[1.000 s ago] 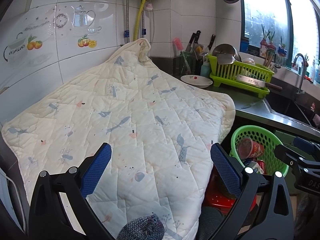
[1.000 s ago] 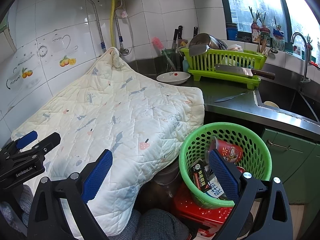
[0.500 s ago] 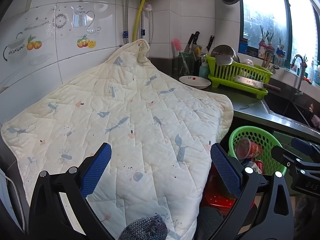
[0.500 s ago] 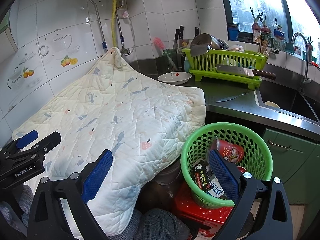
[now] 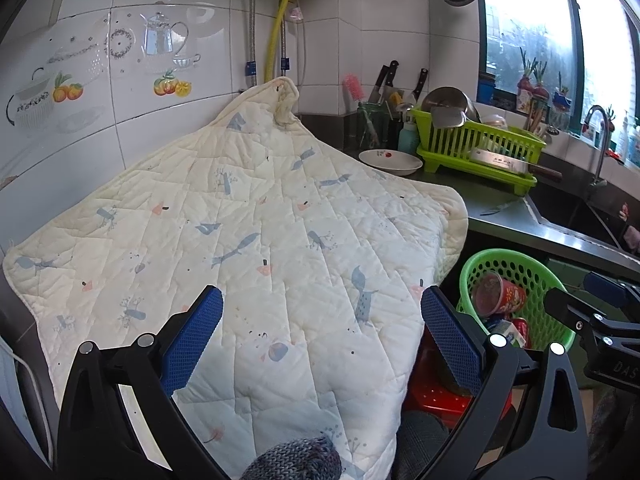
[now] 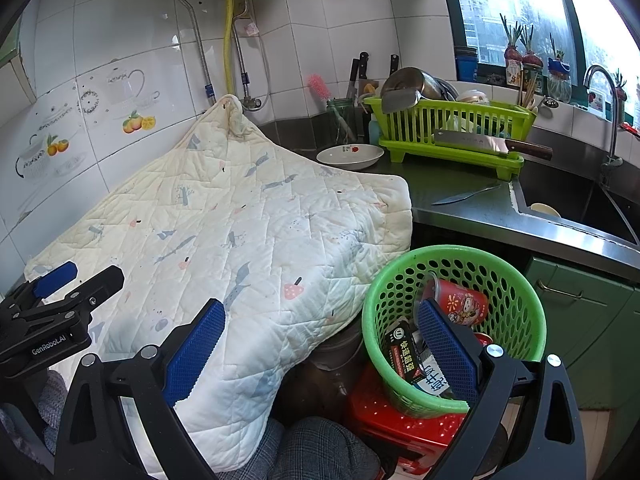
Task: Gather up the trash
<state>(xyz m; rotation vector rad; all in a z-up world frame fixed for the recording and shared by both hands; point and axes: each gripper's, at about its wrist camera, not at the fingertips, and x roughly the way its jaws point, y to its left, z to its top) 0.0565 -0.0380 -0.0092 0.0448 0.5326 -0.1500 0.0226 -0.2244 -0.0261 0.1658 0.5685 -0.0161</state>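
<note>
A green perforated basket [image 6: 500, 272] stands on a red stool [image 6: 384, 416] and holds trash: a red cup [image 6: 460, 304], a dark packet [image 6: 406, 354] and a carton. The basket also shows in the left wrist view [image 5: 520, 264]. My right gripper [image 6: 320, 340] is open and empty, between the quilt and the basket, just in front of it. My left gripper [image 5: 322, 332] is open and empty, over the near part of a white quilted cloth [image 5: 260, 248]. The cloth also shows in the right wrist view [image 6: 248, 232].
A steel counter [image 6: 472, 208] holds a white dish [image 6: 350, 156], a knife [image 6: 466, 194], a green dish rack [image 6: 452, 132] with a cleaver, and a sink [image 6: 580, 208] at right. Green cabinet doors [image 6: 580, 300] stand below. My knees show at the bottom edge.
Both views have shifted very slightly. Both grippers stay open and empty, and nothing was picked up or dropped.
</note>
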